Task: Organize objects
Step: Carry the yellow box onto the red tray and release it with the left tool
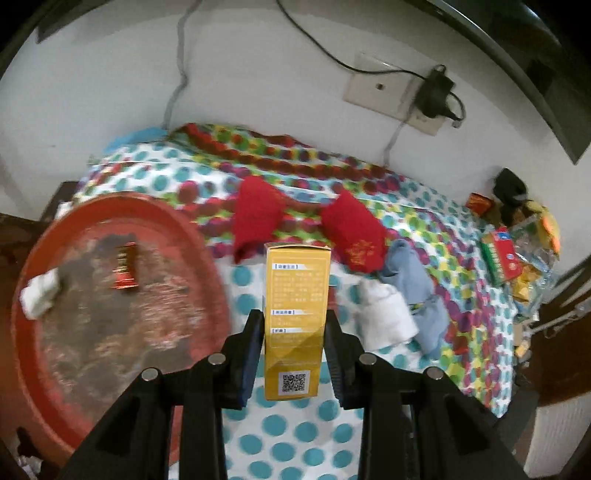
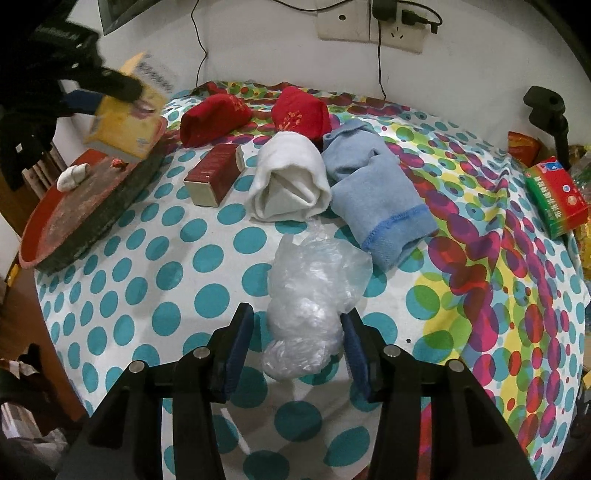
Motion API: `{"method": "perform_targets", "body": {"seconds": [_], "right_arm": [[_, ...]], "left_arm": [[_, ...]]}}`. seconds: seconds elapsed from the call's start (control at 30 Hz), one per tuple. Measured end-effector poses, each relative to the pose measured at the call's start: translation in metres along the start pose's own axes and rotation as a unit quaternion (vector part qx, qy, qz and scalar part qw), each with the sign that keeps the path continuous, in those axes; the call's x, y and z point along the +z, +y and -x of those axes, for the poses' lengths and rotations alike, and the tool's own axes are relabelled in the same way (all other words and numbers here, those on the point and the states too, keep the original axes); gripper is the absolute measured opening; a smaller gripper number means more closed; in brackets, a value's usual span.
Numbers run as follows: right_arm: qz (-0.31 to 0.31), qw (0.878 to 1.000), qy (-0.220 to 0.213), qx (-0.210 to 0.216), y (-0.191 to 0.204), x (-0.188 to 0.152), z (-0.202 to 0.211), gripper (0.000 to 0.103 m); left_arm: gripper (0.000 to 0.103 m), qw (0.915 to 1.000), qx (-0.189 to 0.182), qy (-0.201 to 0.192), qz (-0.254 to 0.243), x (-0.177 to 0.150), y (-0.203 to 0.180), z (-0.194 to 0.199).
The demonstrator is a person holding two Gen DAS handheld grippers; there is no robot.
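Observation:
My left gripper (image 1: 293, 314) is shut on an upright yellow carton (image 1: 297, 295), held in the air beside the round red tray (image 1: 22, 332). The right wrist view shows the same carton (image 2: 125, 122) over the tray's far end (image 2: 92, 229). In the tray lie a rolled white sock (image 1: 38, 295) and a small red-gold box (image 1: 125, 269). My right gripper (image 2: 298, 312) stands low over the dotted cloth with a crumpled clear plastic bag (image 2: 314, 295) between its fingers. The right pad touches the bag and a gap shows at the left pad.
On the cloth lie two red socks (image 2: 214, 114) (image 2: 301, 114), a white sock roll (image 2: 288, 181), a blue sock (image 2: 373, 184) and a dark red box (image 2: 216, 173). A green-red box (image 2: 556, 195) and snack packets sit at the right edge. Cables and a wall socket (image 2: 343, 22) are behind.

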State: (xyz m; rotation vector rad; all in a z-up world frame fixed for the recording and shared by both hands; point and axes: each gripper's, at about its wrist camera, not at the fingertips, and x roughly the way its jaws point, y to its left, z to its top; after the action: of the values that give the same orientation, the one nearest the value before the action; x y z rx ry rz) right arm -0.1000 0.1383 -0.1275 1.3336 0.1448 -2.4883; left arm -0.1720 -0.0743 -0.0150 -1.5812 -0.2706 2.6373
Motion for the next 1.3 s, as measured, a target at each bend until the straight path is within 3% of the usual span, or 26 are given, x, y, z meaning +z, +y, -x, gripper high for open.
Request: {"method": "perform_targets", "body": {"seconds": [0.63,1.0,1.17,1.3], "right_arm": [[0.012,1.0,-0.008,-0.022,0.007,-0.002,0.0,0.046],[0.013,1.0,-0.007,-0.023,0.007,-0.003,0.0,0.046],[0.013,1.0,-0.007,-0.023,0.007,-0.003,0.0,0.046],[0.013,1.0,-0.006,-0.023,0.007,-0.003,0.0,0.046]], "left_arm": [[0.033,0.9946,0.093,-0.026,0.038,-0.01,0.09,0.043],[0.033,0.9894,0.14,-0.01,0.039,0.007,0.147,0.028],[0.033,0.9907,0.13,0.01,0.039,0.014,0.169,0.016],[0.033,0.9891,0.142,0.015,0.034,0.022,0.188,0.007]]}}
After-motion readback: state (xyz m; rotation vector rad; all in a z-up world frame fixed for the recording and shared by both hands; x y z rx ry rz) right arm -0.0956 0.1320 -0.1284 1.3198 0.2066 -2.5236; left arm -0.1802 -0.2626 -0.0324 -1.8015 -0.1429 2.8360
